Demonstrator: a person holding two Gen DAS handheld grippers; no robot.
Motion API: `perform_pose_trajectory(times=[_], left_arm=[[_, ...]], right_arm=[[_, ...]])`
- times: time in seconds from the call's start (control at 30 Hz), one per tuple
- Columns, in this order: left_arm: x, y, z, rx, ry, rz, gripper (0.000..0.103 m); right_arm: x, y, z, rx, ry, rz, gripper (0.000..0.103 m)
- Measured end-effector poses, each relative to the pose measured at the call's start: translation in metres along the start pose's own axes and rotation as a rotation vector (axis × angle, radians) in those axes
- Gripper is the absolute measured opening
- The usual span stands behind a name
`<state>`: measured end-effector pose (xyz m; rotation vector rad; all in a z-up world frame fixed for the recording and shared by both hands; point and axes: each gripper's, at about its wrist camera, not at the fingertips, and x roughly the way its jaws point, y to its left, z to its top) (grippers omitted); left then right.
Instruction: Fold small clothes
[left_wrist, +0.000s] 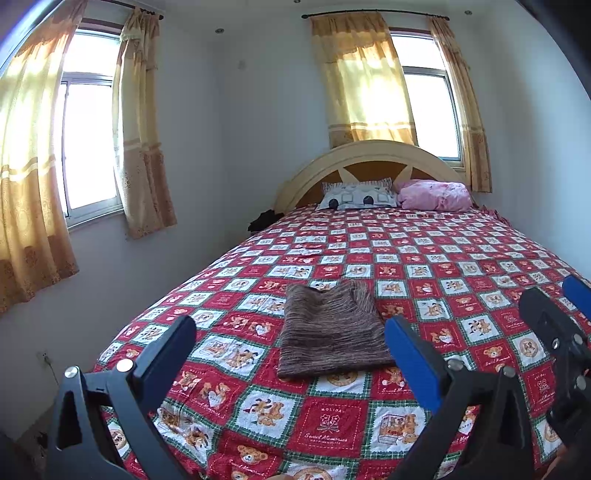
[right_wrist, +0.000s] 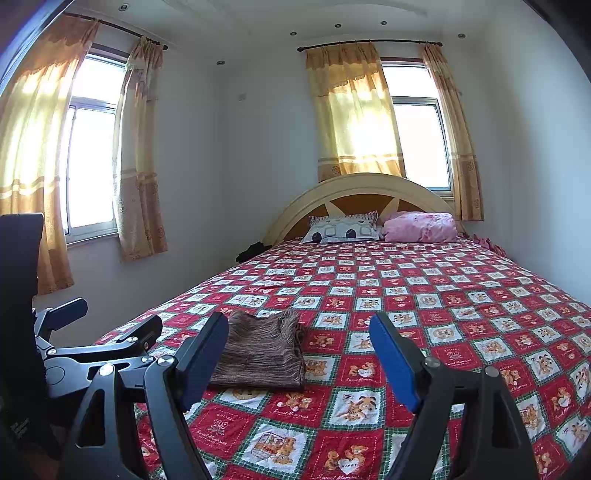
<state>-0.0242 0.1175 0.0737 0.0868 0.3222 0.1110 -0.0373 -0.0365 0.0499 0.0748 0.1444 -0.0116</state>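
Observation:
A brown striped knit garment (left_wrist: 330, 328) lies folded into a flat rectangle on the red patchwork bedspread (left_wrist: 461, 280), near the foot of the bed. My left gripper (left_wrist: 291, 332) is open and empty, held above the bed just short of the garment. My right gripper (right_wrist: 299, 328) is open and empty, to the right of the garment (right_wrist: 260, 352). The right gripper also shows at the right edge of the left wrist view (left_wrist: 554, 299). The left gripper shows at the left of the right wrist view (right_wrist: 110, 325).
Two pillows, one patterned grey (left_wrist: 358, 195) and one pink (left_wrist: 434, 195), lie against the arched headboard (left_wrist: 364, 153). A dark item (left_wrist: 264, 219) sits beside the bed's left side. Curtained windows are on the left wall and behind the headboard. The bedspread (right_wrist: 443, 295) covers the bed.

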Motion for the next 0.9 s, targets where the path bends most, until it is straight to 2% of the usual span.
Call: perform_pose_trajectory(times=[0.5, 0.7, 0.9], left_arm=[[0.0039, -0.0020, -0.0007, 0.014, 0.002, 0.046, 0.103], [0.0050, 0.0017, -0.0011, -0.008, 0.009, 0.014, 0.103], [0.0077, 0.0017, -0.0017, -0.005, 0.027, 0.018, 0.103]], right_arm=[[-0.0033, -0.0009, -0.0017, -0.003, -0.017, -0.006, 0.079], [0.0004, -0.0043, -0.0046, 0.009, 0.004, -0.011, 0.079], [-0.0005, -0.0076, -0.0042, 0.018, -0.003, -0.022, 0.079]])
